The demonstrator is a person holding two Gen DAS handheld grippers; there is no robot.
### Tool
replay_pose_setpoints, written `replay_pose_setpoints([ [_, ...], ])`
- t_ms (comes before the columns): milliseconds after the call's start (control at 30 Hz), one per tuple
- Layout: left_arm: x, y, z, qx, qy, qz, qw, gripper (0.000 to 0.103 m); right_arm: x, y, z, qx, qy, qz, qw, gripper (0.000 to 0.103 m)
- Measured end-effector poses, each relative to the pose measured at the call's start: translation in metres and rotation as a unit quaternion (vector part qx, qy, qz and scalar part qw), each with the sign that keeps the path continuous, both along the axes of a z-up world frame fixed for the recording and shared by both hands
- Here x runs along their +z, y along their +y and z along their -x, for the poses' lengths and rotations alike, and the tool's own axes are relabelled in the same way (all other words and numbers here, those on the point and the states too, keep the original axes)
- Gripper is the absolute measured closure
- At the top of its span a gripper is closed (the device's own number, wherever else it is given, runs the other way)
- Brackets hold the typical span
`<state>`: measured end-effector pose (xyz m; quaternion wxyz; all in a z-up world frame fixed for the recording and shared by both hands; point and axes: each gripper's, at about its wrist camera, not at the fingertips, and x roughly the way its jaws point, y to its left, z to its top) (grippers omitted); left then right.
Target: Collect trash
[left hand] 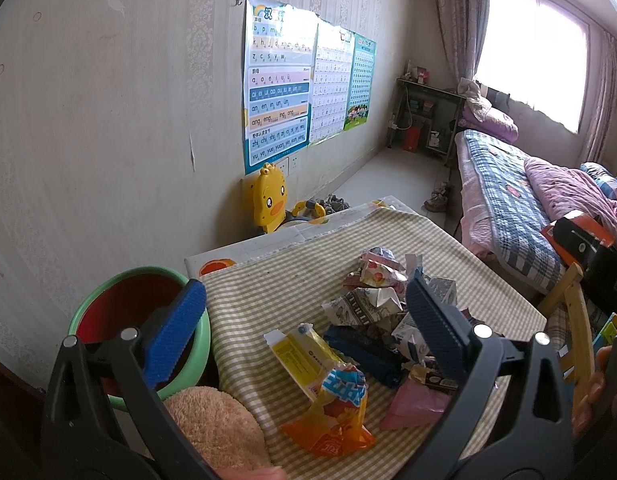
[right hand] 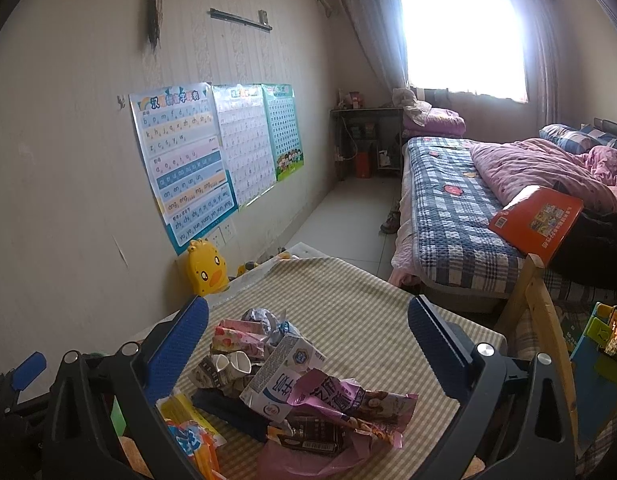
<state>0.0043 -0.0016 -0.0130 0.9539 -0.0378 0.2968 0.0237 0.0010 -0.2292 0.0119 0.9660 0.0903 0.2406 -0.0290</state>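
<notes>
Crumpled wrappers and cartons, the trash pile (left hand: 384, 320), sit lower centre on the checked table (left hand: 268, 288). Green bin (left hand: 108, 284) is lower left. Left gripper (left hand: 304, 328) and right gripper (right hand: 308, 344) both hover over the pile, fingers apart, empty. Right looks nearer; pile bottom is cut off.

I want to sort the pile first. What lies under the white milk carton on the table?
The white milk carton rests on a dark blue flat item and crumpled wrappers. A purple wrapper overlaps its lower end. What lies directly beneath its middle is covered.
</notes>
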Motion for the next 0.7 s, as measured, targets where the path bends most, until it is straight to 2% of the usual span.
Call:
replay_pose_setpoints([
  [700,0.0008,0.0031,0.0019,0.016,-0.004,-0.001,0.9999,0.005,-0.0031,0.0019,-0.0005,0.001,0.007,0.004,1.000,0.008],
])
